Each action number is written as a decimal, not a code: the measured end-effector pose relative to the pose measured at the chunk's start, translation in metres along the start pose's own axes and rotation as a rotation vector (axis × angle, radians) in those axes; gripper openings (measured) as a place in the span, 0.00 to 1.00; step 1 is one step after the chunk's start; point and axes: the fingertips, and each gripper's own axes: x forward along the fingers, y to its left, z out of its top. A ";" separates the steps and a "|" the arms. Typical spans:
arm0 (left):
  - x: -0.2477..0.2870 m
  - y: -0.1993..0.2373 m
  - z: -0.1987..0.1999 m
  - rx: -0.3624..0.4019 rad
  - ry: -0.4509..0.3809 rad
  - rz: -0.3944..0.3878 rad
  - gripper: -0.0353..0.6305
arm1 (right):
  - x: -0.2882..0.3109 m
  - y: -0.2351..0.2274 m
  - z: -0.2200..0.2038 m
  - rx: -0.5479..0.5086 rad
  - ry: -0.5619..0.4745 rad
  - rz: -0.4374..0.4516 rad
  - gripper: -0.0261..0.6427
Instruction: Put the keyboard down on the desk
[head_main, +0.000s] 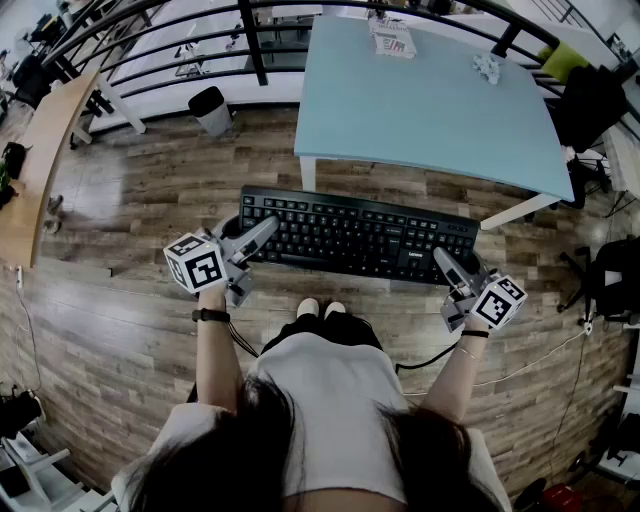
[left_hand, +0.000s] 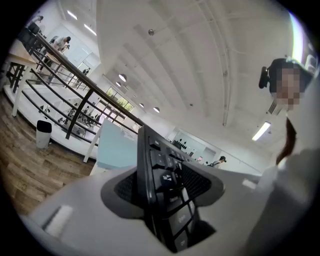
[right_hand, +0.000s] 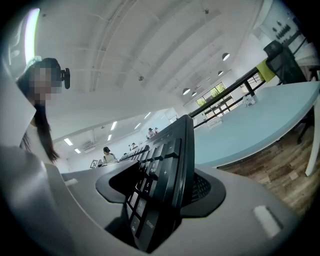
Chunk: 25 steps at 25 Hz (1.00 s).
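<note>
Head view: left tongs (head_main: 262, 233), right tongs (head_main: 444, 260) clamp keyboard (head_main: 355, 238) ends; desk (head_main: 420, 115) ahead, bin (head_main: 211, 110) beside.

The left gripper (head_main: 262, 232) and right gripper (head_main: 447, 262) cover the keyboard (head_main: 355, 235) ends. The flat item (head_main: 393, 40) on the desk (head_main: 430, 110) is too small to identify.

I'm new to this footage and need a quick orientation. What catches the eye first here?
A black keyboard hangs in mid-air, its ends clamped by the left gripper and right gripper. Just beyond it stands a pale blue desk.
</note>
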 end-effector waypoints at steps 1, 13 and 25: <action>-0.001 -0.003 0.000 -0.002 0.001 0.004 0.47 | 0.000 0.000 0.001 -0.001 0.000 0.000 0.42; -0.006 -0.008 -0.002 -0.003 -0.017 0.014 0.47 | 0.001 0.002 0.001 -0.008 0.006 0.011 0.43; 0.051 0.029 0.008 -0.018 -0.011 0.027 0.48 | 0.035 -0.054 0.022 -0.002 0.024 0.001 0.43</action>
